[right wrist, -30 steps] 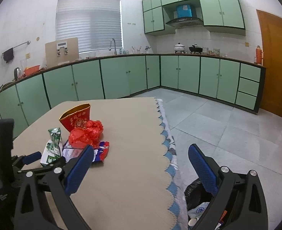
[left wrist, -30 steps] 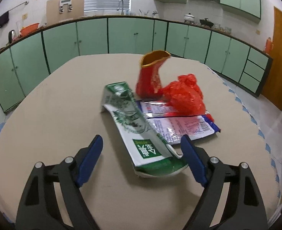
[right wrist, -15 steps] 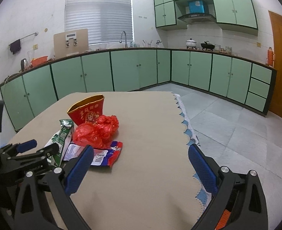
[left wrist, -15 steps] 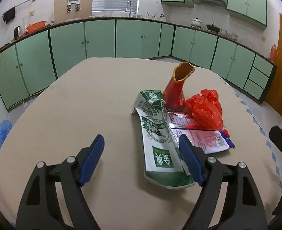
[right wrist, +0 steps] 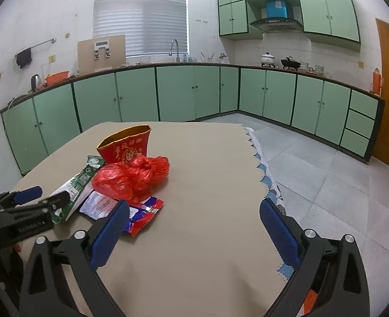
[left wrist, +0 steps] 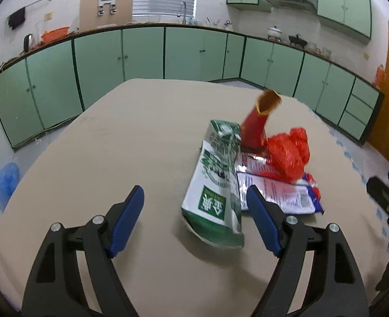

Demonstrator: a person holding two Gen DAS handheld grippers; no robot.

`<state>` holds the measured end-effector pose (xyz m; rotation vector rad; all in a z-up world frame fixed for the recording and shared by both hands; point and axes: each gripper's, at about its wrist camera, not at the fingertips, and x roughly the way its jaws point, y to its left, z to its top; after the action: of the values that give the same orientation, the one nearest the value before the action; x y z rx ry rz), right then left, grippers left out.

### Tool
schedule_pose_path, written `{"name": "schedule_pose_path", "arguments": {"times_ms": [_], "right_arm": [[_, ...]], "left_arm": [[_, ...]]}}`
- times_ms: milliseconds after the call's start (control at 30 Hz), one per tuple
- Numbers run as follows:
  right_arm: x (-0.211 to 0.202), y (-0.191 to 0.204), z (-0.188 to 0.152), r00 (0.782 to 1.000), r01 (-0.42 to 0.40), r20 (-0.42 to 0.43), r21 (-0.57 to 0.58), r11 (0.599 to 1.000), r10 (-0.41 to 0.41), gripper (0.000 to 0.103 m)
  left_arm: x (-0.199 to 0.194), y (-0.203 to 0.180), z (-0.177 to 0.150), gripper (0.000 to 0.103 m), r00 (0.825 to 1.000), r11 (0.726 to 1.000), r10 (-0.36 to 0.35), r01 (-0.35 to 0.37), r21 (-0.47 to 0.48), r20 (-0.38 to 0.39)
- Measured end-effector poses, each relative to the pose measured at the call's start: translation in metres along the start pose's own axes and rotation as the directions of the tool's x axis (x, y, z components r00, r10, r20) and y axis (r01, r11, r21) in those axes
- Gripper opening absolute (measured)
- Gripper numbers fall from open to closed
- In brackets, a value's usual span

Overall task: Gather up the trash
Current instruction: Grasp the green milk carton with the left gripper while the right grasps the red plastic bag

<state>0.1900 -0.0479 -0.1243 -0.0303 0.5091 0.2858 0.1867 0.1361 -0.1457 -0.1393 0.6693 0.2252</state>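
The green carton lies flat on the desk, long axis running away from the left gripper, whose wide, empty fingers sit nearest it. The right gripper, equally wide and empty, is farther off.

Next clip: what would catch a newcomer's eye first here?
A small heap of trash on the beige table: a crumpled red plastic bag sits on a flat red-and-blue snack wrapper, with an upright red paper pouch with a gold rim behind and a flattened green-and-white carton alongside. The left gripper and right gripper both stand open and empty near it.
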Motion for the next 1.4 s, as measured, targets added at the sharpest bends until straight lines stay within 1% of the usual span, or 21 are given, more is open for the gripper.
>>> {"name": "schedule_pose_path", "arguments": {"times_ms": [133, 167, 267, 400, 467, 567, 633, 700, 767, 800, 833, 867, 967, 1033, 1133, 1233, 1400], "right_arm": [[0.0, 0.0, 0.0, 1.0, 0.002, -0.001, 0.0, 1.0, -0.002, 0.097], [0.0, 0.0, 0.0, 1.0, 0.003, -0.002, 0.002, 1.0, -0.003, 0.097], [0.001, -0.001, 0.0, 1.0, 0.002, -0.004, 0.007, 1.0, -0.002, 0.097], [0.003, 0.001, -0.002, 1.0, -0.005, -0.008, -0.001, 1.0, 0.005, 0.097], [0.004, 0.003, -0.003, 1.0, -0.007, -0.011, -0.005, 1.0, 0.007, 0.097], [0.005, 0.003, -0.004, 1.0, -0.007, -0.016, -0.007, 1.0, 0.007, 0.097], [0.005, 0.003, -0.004, 1.0, -0.003, -0.016, -0.005, 1.0, 0.003, 0.097], [0.005, 0.002, -0.003, 1.0, -0.003, -0.018, -0.001, 1.0, 0.003, 0.097], [0.006, 0.001, -0.002, 1.0, -0.004, -0.018, 0.001, 1.0, 0.004, 0.097], [0.006, 0.001, -0.002, 1.0, -0.005, -0.017, -0.001, 1.0, 0.005, 0.097], [0.006, 0.002, -0.002, 1.0, -0.005, -0.018, -0.002, 1.0, 0.005, 0.097], [0.006, 0.002, -0.001, 1.0, -0.009, -0.021, -0.004, 1.0, 0.009, 0.096], [0.009, 0.004, 0.0, 0.999, -0.025, -0.03, -0.005, 1.0, 0.025, 0.094], [0.011, 0.006, 0.001, 0.999, -0.034, -0.036, -0.006, 0.999, 0.034, 0.091], [0.013, 0.011, 0.005, 0.998, -0.049, -0.033, -0.004, 0.999, 0.049, 0.091], [0.019, 0.018, 0.014, 0.997, -0.076, -0.025, 0.014, 0.997, 0.076, 0.091], [0.037, 0.036, 0.025, 0.993, -0.11, -0.032, 0.008, 0.994, 0.11, 0.091]], "left_arm": [[0.012, 0.001, -0.005, 0.077, 0.998, 0.999, 0.037, -0.036, 0.02, -0.044], [0.013, 0.005, -0.005, 0.074, 0.998, 0.999, 0.046, -0.045, 0.004, -0.049], [0.014, 0.018, -0.003, 0.069, 0.997, 0.997, 0.055, -0.058, -0.053, -0.053], [0.012, 0.022, -0.001, 0.066, 0.997, 0.997, 0.059, -0.062, -0.053, -0.044], [0.014, 0.016, 0.002, 0.069, 0.998, 0.999, 0.042, -0.043, -0.029, -0.045], [0.019, 0.007, 0.007, 0.079, 0.998, 0.999, 0.032, -0.031, 0.016, -0.048], [0.026, 0.004, 0.012, 0.079, 0.997, 1.0, 0.021, -0.02, 0.023, -0.077], [0.038, 0.003, 0.016, 0.079, 0.992, 1.0, 0.006, -0.004, 0.021, -0.128], [0.045, 0.007, 0.019, 0.076, 0.988, 1.0, -0.004, 0.004, 0.002, -0.152], [0.047, 0.01, 0.02, 0.066, 0.988, 1.0, -0.016, 0.014, -0.017, -0.153], [0.047, 0.012, 0.021, 0.061, 0.988, 1.0, -0.016, 0.012, -0.026, -0.154], [0.048, 0.014, 0.021, 0.06, 0.988, 0.999, -0.019, 0.014, -0.033, -0.154], [0.045, 0.015, 0.021, 0.057, 0.99, 0.999, -0.033, 0.028, -0.035, -0.14], [0.04, 0.017, 0.019, 0.056, 0.992, 0.999, -0.03, 0.025, -0.042, -0.12], [0.025, 0.02, 0.015, 0.054, 0.997, 0.997, -0.026, 0.02, -0.078, -0.068], [0.013, 0.023, 0.018, 0.052, 1.0, 0.996, -0.001, -0.001, -0.093, -0.016], [0.01, 0.024, 0.021, 0.05, 1.0, 0.995, 0.019, -0.019, -0.097, -0.001]]}}
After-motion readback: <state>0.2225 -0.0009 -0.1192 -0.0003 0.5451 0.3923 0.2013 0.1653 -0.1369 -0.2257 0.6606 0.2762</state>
